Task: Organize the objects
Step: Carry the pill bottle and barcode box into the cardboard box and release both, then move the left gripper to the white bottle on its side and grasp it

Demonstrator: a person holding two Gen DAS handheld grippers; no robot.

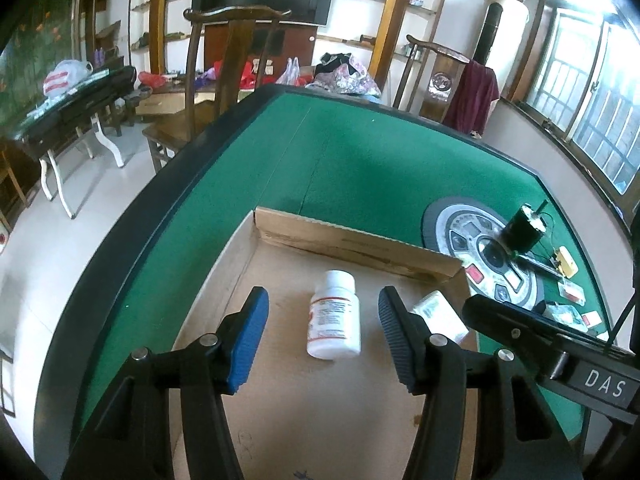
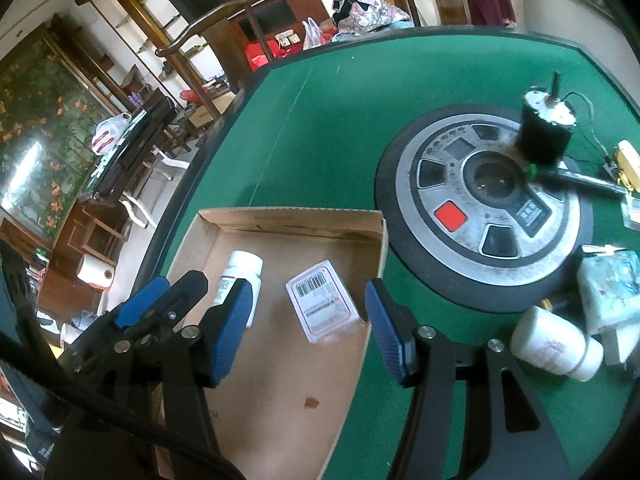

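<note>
My left claw [image 1: 320, 340] and right claw [image 2: 308, 328] hung released over the cardboard tray [image 2: 280, 216]; outside its right wall, nearer my right, lay another white bottle [image 2: 556, 344], crosswise.

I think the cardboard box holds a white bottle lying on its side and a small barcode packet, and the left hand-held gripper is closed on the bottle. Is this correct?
Not quite. In the left wrist view the left hand-held gripper is open: its pads stand clear of the white bottle. The rest holds: the bottle lies on its side in the cardboard box beside the barcode packet.
</note>
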